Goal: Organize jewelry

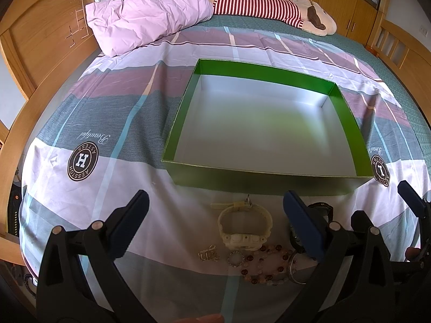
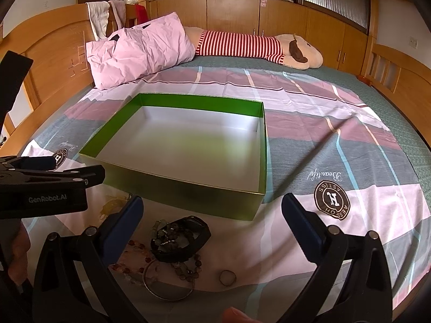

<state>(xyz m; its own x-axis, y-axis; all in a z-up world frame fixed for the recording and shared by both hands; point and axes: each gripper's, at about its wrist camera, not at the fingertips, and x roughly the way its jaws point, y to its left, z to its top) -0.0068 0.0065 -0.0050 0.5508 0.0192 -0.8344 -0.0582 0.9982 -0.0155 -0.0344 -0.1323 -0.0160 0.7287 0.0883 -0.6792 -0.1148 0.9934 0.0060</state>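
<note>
On the bed, just this side of the empty green box (image 1: 266, 123), the jewelry lies heaped: a cream watch (image 1: 243, 227), a bead bracelet (image 1: 265, 265), a black watch (image 2: 181, 238), a ring (image 2: 227, 277). My left gripper (image 1: 215, 223) and right gripper (image 2: 212, 224) hover with jaws spread, holding nothing. Nothing is boxed yet; I judge the first pick comes next, needing a descent onto one piece. The bedsheet reads "Beautiful"; the left gripper's body reads "GenRobot.AI".

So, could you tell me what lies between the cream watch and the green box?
In the left wrist view, only the watch's loose strap end and buckle lie between the cream watch and the green box; otherwise it is bare bedsheet.
</note>
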